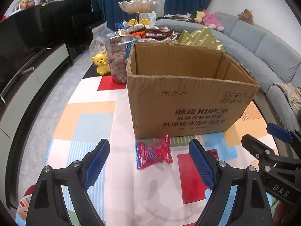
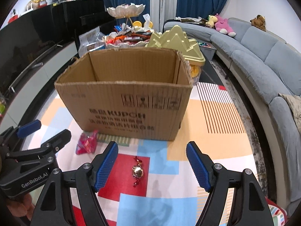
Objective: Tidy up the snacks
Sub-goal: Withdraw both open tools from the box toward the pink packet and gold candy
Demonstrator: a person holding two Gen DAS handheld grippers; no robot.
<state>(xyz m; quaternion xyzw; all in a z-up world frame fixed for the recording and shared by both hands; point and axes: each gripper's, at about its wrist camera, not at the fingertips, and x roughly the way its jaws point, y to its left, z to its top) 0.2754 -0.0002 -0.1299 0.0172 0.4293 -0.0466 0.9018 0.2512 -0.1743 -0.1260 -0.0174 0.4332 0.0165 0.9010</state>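
Left gripper (image 1: 148, 158): fingers being held spread, empty, flanking the red snack packet (image 1: 153, 152).
Red snack packet: lying on the table (image 1: 90, 116) just before the cardboard box (image 1: 188, 101); judged light, crinkly, slippery; best pinched mid-body.
Right gripper (image 2: 152, 164): fingers spread, empty, over the foil candy (image 2: 137, 172); small, firm.
Writing: "KUPOH" being shown on the box; "GenRobot.AI", "DAS" on grippers.
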